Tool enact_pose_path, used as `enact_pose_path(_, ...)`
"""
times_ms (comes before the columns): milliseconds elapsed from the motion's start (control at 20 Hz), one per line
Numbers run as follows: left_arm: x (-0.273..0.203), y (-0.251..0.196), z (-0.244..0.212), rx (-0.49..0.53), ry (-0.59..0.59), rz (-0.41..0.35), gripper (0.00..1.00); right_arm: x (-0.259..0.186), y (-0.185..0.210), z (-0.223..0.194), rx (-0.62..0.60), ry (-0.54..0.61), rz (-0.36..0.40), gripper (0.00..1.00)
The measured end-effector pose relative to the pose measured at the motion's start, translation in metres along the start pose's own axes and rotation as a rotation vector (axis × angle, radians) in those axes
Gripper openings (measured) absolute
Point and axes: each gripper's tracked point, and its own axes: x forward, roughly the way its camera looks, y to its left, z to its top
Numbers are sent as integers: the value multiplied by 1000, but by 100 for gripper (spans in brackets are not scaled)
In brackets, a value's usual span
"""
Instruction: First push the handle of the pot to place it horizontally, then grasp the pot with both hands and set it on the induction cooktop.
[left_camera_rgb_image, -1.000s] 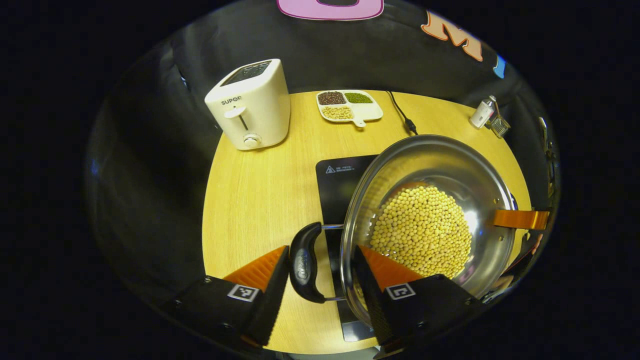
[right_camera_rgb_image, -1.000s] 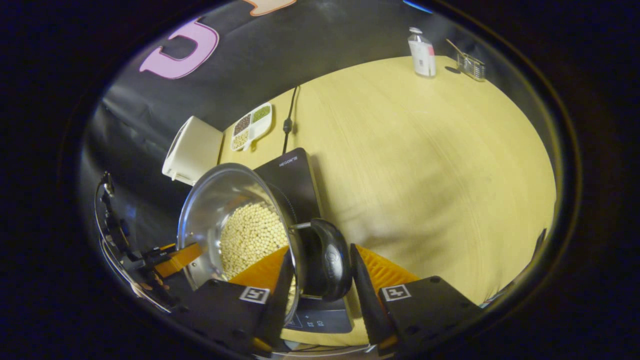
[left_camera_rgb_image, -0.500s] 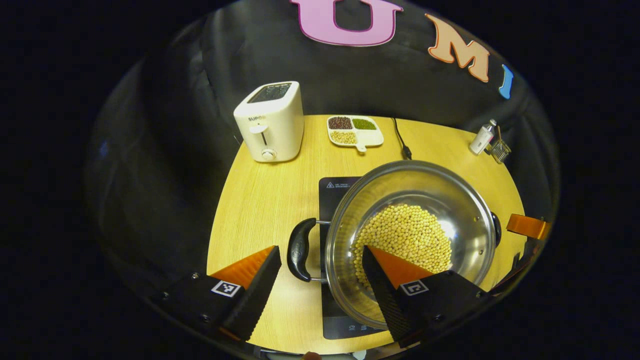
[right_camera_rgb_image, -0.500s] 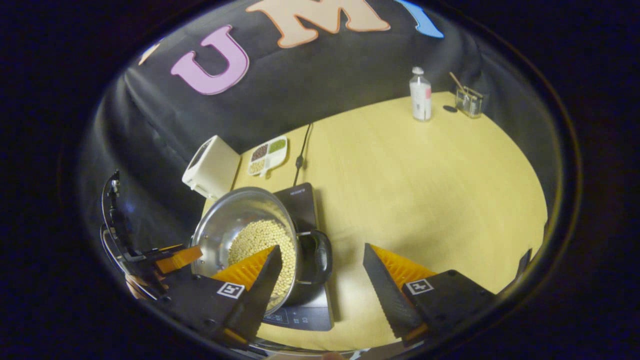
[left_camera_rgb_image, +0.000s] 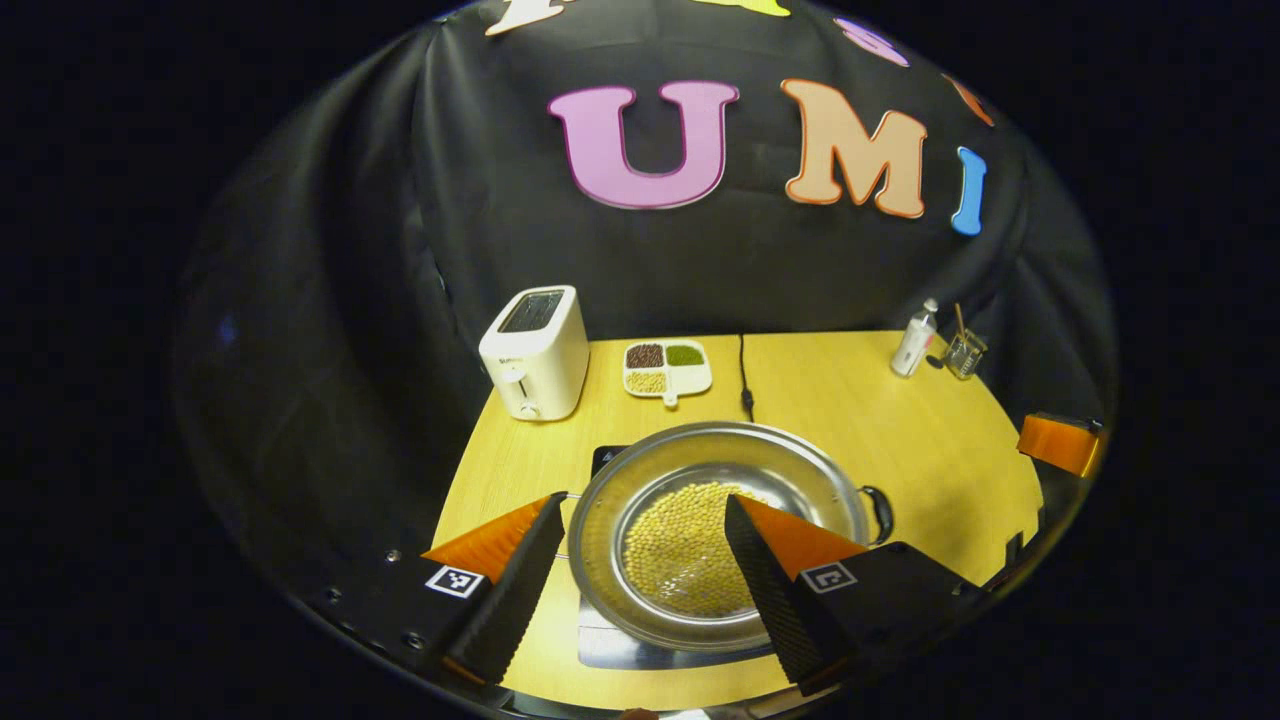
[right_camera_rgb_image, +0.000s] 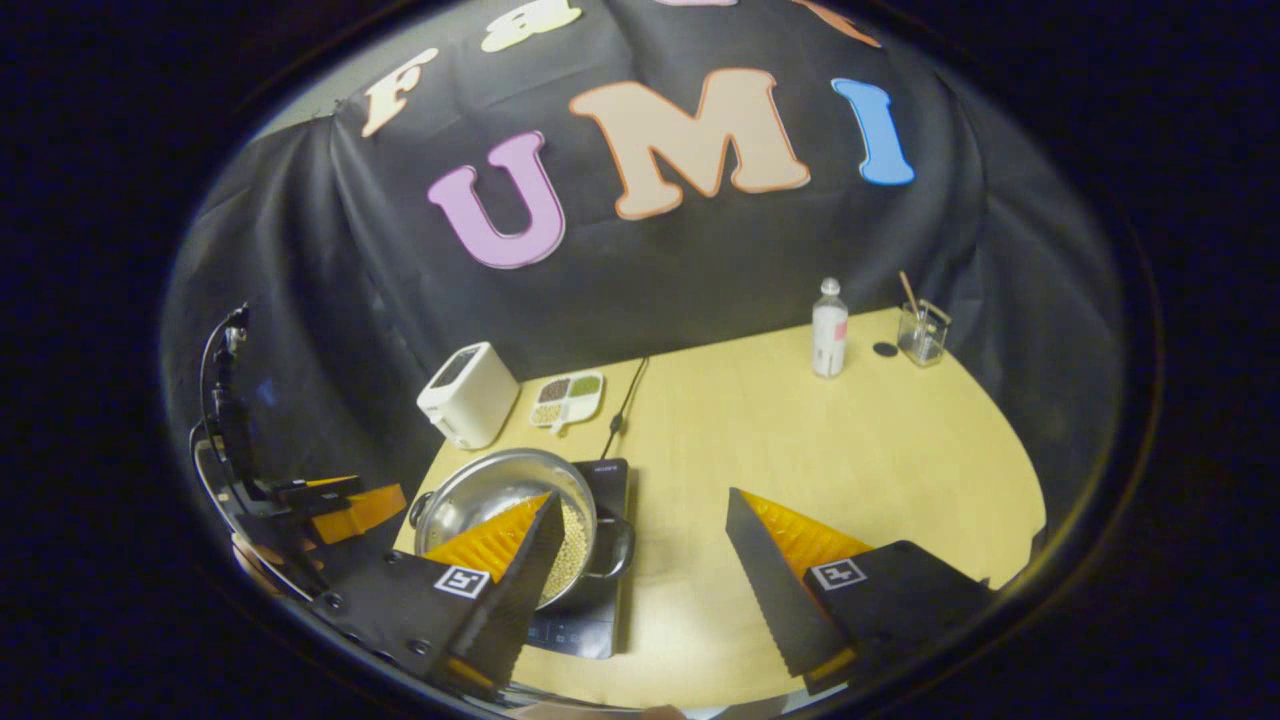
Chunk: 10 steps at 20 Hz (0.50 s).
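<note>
The steel pot (left_camera_rgb_image: 700, 460), holding yellow beans, sits on the black induction cooktop (left_camera_rgb_image: 606, 461) at the table's near middle. Its black side handle (left_camera_rgb_image: 880, 512) points right. My left gripper (left_camera_rgb_image: 645, 500) hangs open above and short of the pot, with nothing between its fingers. In the right gripper view the pot (right_camera_rgb_image: 490, 485) and cooktop (right_camera_rgb_image: 606, 472) lie low on the left, with a handle (right_camera_rgb_image: 620, 545) toward me. My right gripper (right_camera_rgb_image: 645, 498) is open over bare table to the pot's right. The left gripper (right_camera_rgb_image: 345, 500) shows farther left, and a right finger (left_camera_rgb_image: 1058, 443) at the far right.
A white toaster (left_camera_rgb_image: 535, 352) stands at the back left beside a divided dish of beans (left_camera_rgb_image: 667, 368). A black cable (left_camera_rgb_image: 743, 375) runs back from the cooktop. A small bottle (left_camera_rgb_image: 915, 338) and a glass cup (left_camera_rgb_image: 962, 352) stand at the back right.
Both grippers have spread wide off the pot's handles and drawn back and up. The pot has settled level on the cooktop and looks smaller and farther away.
</note>
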Motion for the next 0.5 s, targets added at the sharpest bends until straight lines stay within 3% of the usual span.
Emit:
enact_pose_path(50, -9, -15, 6, -9, -22, -4, 99, -11, -6, 6, -13, -20, 19, 93)
enact_pose_path(250, -47, -61, 23, -32, -92, 36, 99, -49, -39, 37, -93, -101, 60, 92)
enact_pose_path(400, -73, -93, 39, -48, -148, 71, 99, -79, -55, 63, -155, -192, 98, 92)
enact_pose_path(450, -83, -104, 46, -56, -179, 79, 99, -91, -60, 72, -175, -225, 105, 99)
enact_pose_path(500, -92, -112, 53, -64, -213, 90, 98, -102, -66, 82, -191, -256, 108, 92)
